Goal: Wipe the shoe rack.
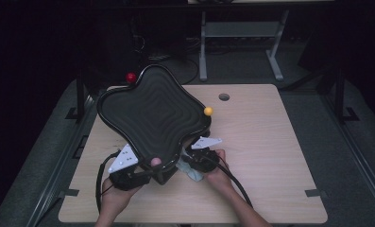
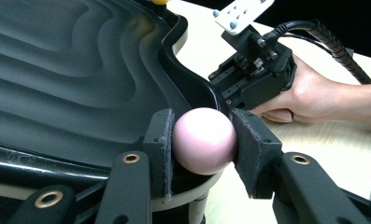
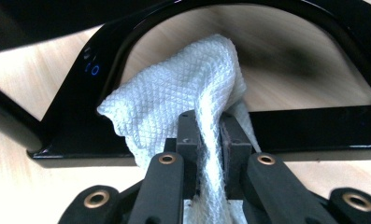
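Left claw (image 2: 203, 140) is clamped on a pink ball (image 2: 204, 146) at the near edge of the black wavy tray (image 1: 152, 111), which I see tilted up over the bench (image 1: 270, 156). A red ball (image 1: 131, 77) sits at the tray's far left corner, a yellow ball (image 1: 208, 111) at its right corner. Right claw (image 3: 210, 140), just right of the tray's near edge, is pinched together on a white cloth (image 3: 174, 102) beneath the tray's black frame (image 3: 80, 93).
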`<state>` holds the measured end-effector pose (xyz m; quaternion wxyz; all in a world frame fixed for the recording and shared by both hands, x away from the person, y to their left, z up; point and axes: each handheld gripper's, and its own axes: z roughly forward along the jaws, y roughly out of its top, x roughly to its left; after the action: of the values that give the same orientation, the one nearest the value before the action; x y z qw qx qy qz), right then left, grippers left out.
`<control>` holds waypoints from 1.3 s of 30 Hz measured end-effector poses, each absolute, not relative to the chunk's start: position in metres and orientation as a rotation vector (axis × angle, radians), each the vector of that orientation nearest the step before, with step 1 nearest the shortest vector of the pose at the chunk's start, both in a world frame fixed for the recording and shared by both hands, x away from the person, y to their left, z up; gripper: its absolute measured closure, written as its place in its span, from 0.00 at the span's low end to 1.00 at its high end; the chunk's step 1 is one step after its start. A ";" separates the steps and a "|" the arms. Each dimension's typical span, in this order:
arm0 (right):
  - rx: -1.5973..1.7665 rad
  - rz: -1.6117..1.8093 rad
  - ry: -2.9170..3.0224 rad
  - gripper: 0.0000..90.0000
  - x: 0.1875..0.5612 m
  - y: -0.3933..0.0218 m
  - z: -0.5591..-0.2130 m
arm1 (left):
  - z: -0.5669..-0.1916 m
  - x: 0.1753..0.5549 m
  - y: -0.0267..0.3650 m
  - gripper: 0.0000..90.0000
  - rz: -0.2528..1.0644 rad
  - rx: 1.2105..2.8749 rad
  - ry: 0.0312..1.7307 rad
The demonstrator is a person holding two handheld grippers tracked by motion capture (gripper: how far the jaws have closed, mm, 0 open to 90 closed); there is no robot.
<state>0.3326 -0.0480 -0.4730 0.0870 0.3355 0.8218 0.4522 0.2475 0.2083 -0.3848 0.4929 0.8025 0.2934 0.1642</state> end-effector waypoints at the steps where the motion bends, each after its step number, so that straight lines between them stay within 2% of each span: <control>1: 0.977 1.343 2.454 0.90 0.329 -0.046 -0.473 | -0.385 0.248 0.208 0.67 0.399 1.946 0.712; 5: 0.891 1.326 2.496 0.89 0.325 -0.041 -0.472 | -0.385 0.247 0.209 0.67 0.405 1.948 0.714; 10: 1.054 1.318 2.423 0.89 0.338 -0.058 -0.475 | -0.385 0.248 0.208 0.67 0.410 1.949 0.716; 15: 0.929 1.306 2.494 0.89 0.327 -0.045 -0.475 | -0.385 0.251 0.209 0.67 0.422 1.945 0.728; 21: 1.020 1.336 2.435 0.90 0.330 -0.067 -0.467 | -0.385 0.257 0.206 0.67 0.432 1.938 0.742; 26: 1.008 1.389 2.380 0.90 0.325 -0.086 -0.448 | -0.386 0.268 0.200 0.67 0.451 1.929 0.758; 31: 0.919 1.435 2.373 0.90 0.320 -0.079 -0.431 | -0.387 0.272 0.195 0.67 0.450 1.922 0.764; 39: 0.803 1.491 2.422 0.89 0.302 -0.057 -0.426 | -0.387 0.274 0.194 0.67 0.457 1.914 0.767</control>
<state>0.3015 -0.0570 -0.4263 0.0930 0.2705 0.8161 0.5022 0.2744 0.1945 -0.3875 0.4922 0.7889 0.3160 0.1884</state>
